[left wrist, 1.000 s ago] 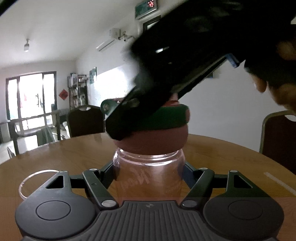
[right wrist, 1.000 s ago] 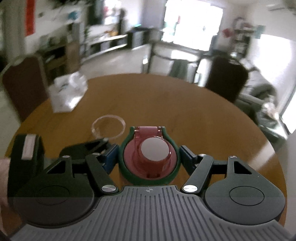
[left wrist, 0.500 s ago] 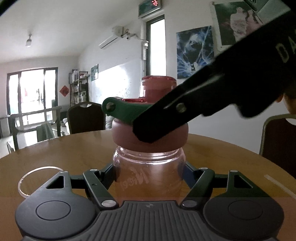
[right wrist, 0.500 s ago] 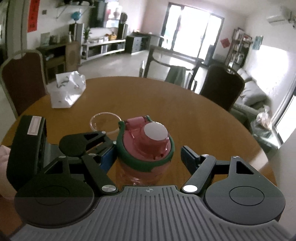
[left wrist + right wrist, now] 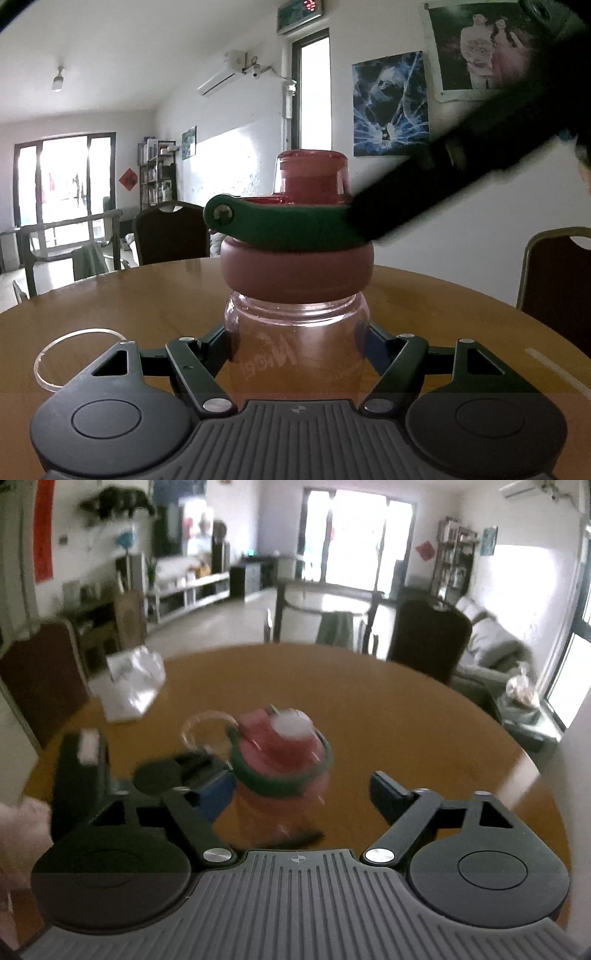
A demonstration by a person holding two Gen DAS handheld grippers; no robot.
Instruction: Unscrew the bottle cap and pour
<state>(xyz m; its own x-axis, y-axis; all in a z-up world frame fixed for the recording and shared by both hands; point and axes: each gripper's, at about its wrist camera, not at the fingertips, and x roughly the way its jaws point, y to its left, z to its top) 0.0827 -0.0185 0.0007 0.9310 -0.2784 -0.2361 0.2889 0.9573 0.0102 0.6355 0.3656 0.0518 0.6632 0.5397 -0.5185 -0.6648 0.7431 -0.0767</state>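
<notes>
Bottle [image 5: 295, 354] stands upright on the round wooden table [image 5: 110, 306], my left gripper [image 5: 295, 350] with jaws clamped on its clear body just under the red cap [image 5: 297, 273]. Cap sits on the neck, green carry loop [image 5: 277, 225] lying flat across its top; can't tell from here whether the thread is tight or already loose. My right gripper [image 5: 301, 794] has jaws apart and holds nothing; bottle sits beyond and between them, nearer the left-hand finger, in a blurred right wrist view. In the left wrist view one black right finger [image 5: 443, 184] crosses diagonally at cap height, right beside the loop; contact unclear. Clear glass [image 5: 207, 731] stands just beside the bottle on its far left, mouth up. My read: unscrew stage, between grips on the cap. Next move calls for centring the right jaws over the cap and closing square, while the left clamp resists the twist so the bottle doesn't spin.
</notes>
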